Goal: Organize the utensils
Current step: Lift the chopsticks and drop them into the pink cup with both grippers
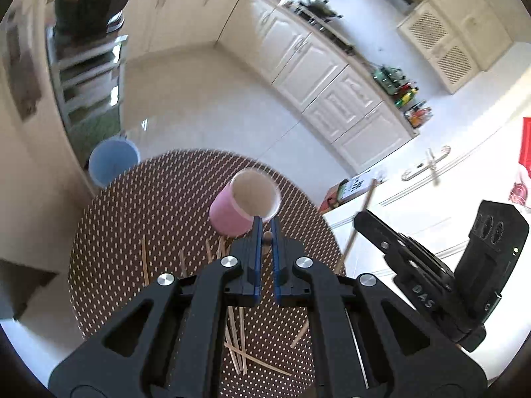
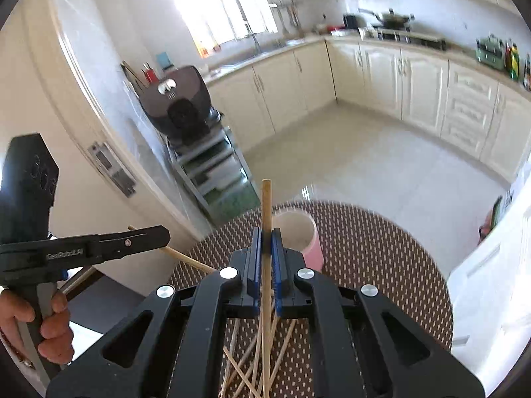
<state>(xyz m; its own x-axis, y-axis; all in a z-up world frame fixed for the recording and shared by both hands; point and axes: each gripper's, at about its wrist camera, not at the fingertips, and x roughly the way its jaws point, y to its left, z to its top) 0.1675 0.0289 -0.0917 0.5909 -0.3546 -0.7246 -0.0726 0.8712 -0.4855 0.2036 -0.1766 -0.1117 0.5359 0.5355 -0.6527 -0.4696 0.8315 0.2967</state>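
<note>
A pink cup (image 1: 244, 205) (image 2: 303, 232) stands upright on a round table covered by a brown dotted mat (image 1: 132, 219) (image 2: 381, 248). Several wooden chopsticks (image 1: 239, 341) (image 2: 252, 361) lie loose on the mat below both grippers. My left gripper (image 1: 265, 224) (image 2: 166, 233) hangs above the table just in front of the cup, shut on a chopstick whose end (image 1: 267, 237) shows between the blue pads. To its right my right gripper (image 2: 266, 232) (image 1: 360, 219) is shut on another chopstick (image 2: 266, 205) (image 1: 363, 205), which sticks up past its fingertips.
A blue bucket (image 1: 113, 165) stands on the tiled floor left of the table. A metal rack (image 2: 209, 165) with a dark appliance on top stands by the wall. Cream cabinets (image 2: 415, 89) line the far side. A white door (image 1: 431, 182) and a box (image 1: 345, 192) are on the right.
</note>
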